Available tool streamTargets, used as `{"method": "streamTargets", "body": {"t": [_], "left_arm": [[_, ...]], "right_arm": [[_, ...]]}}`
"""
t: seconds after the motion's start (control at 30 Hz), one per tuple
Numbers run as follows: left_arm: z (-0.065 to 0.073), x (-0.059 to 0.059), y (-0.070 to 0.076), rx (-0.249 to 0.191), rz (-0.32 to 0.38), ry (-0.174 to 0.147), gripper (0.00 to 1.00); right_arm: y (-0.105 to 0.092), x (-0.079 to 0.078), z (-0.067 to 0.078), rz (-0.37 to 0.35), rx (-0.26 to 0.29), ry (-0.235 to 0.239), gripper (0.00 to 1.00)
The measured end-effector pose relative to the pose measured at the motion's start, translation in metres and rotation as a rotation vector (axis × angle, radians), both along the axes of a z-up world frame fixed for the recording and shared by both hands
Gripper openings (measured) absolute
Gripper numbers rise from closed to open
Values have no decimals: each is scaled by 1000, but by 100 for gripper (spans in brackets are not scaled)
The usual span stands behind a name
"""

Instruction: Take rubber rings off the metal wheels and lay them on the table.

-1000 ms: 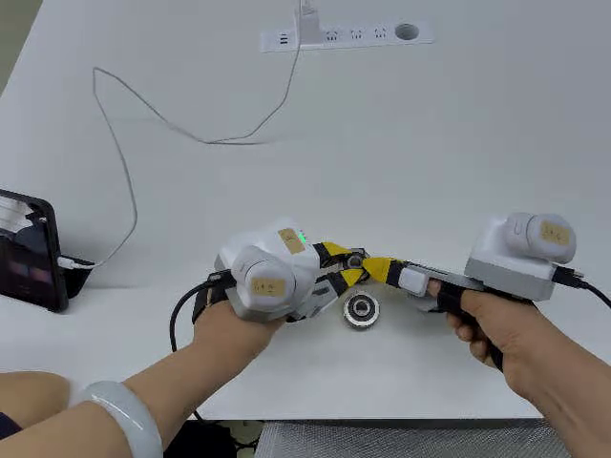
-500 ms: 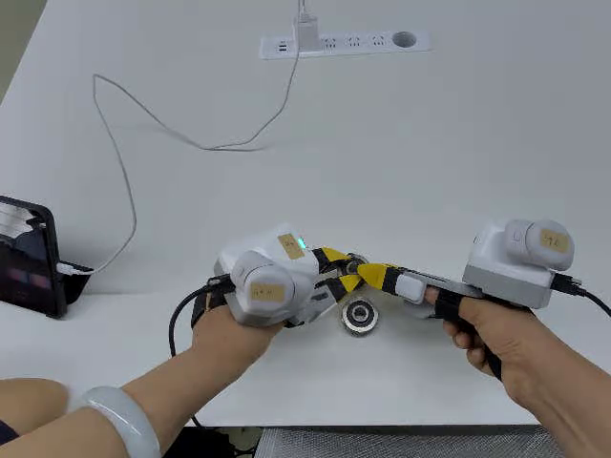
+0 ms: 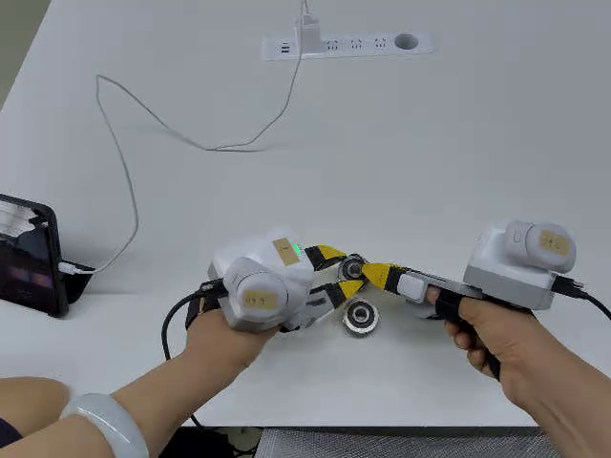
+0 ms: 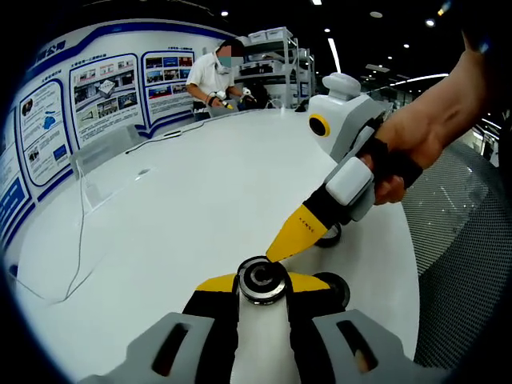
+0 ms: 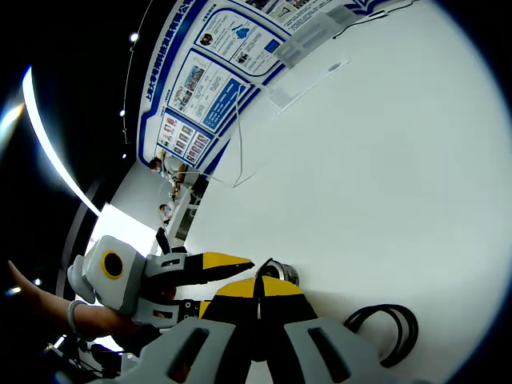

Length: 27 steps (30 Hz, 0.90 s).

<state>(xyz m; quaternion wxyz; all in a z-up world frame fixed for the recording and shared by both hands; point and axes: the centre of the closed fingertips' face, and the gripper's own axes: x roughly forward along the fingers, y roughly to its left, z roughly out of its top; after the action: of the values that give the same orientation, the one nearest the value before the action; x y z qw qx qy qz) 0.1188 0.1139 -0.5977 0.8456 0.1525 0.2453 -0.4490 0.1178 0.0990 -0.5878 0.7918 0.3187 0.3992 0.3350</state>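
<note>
At the near edge of the white desk point(image 3: 430, 143), centre of the head view: two hand-held grippers meet tip to tip over one small metal wheel point(image 4: 262, 279).

Left gripper point(image 3: 344, 270), held in the left hand point(image 3: 224, 329): its yellow-tipped fingers point(image 3: 327, 254) are clenched on the wheel from either side and hold it just above the desk. In the left gripper view the wheel sits face-on between the two tips, with a bright hub and a dark band at the rim.

Right gripper point(image 3: 372, 274), held in the right hand point(image 3: 492, 324): its fingers point(image 5: 232, 292) are pressed together, and their pointed tip touches the rim of the held wheel. Whether any rubber is pinched between them cannot be told.

A second wheel point(image 3: 361, 314) lies flat on the desk just in front of the meeting tips, nearer the person and apart from both grippers. In the right gripper view a black loop point(image 5: 384, 324) lies on the desk just to the right of the fingers; whether it is a loose ring or the rim of a wheel cannot be told.

Far edge of the desk: a white power strip point(image 3: 346, 40), with a thin cable point(image 3: 124, 181) that runs to a dark device point(image 3: 29, 253) at the left edge.
</note>
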Motion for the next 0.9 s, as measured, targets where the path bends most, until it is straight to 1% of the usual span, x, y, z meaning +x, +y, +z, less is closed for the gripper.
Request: {"method": "streamTargets", "body": {"t": [0.23,0.33,0.4,0.43,0.5,0.67,0.9], "left_arm": [[-2,-3,6,6,11,11,29],[-3,-3,8,5,16,13,30],[-3,-3,9,-4,21,19,33],[-4,-3,10,3,23,18,34],[-5,-4,11,-1,30,23,38],[-5,-5,14,-5,38,27,42],[-6,-7,19,-11,48,30,44]], "right_arm": [[2,-1,4,1,13,-4,2],[4,-1,7,3,20,-9,2],[4,-1,8,2,26,-9,2],[5,-1,9,2,26,-12,2],[5,-1,10,3,30,-13,2],[3,-1,11,1,33,-14,2],[3,-6,19,-5,51,-20,2]]}}
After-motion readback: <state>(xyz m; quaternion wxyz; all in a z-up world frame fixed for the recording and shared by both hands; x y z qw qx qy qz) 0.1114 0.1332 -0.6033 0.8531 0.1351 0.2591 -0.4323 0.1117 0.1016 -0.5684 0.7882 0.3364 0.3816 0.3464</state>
